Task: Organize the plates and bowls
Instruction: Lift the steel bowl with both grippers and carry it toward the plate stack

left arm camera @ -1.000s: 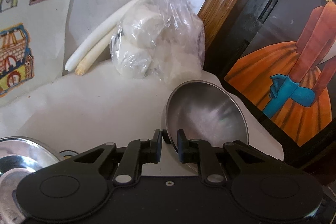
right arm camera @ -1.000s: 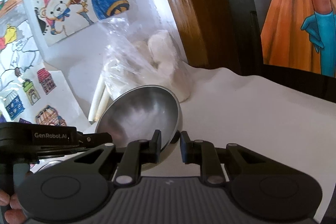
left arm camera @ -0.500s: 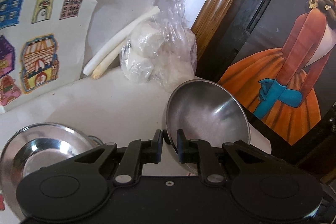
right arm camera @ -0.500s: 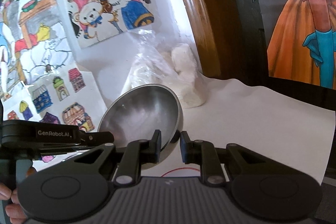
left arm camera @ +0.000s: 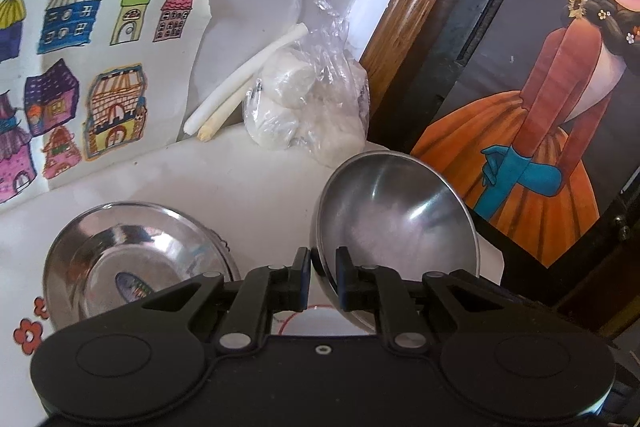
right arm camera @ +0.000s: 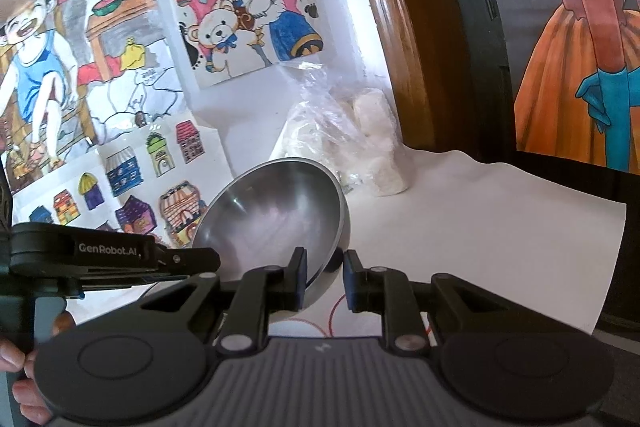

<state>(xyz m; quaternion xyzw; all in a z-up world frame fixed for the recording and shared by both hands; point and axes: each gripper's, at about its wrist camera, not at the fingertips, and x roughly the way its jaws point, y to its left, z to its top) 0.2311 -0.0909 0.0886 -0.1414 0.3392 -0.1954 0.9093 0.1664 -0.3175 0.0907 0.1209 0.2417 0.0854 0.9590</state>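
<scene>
Both tongs grip one steel bowl by its rim: left tongs (left arm camera: 322,277) pinch the bowl (left arm camera: 396,223), right tongs (right arm camera: 325,281) pinch its opposite edge. Bowl tilted above worktop (left arm camera: 192,179); second bowl (left arm camera: 132,259) sits left.

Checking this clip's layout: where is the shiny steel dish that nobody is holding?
In the left wrist view the free steel dish rests on the white table at lower left, below the house drawings, left of the gripped bowl.

A clear plastic bag (left arm camera: 308,103) beside two white sticks (left arm camera: 240,91).
</scene>
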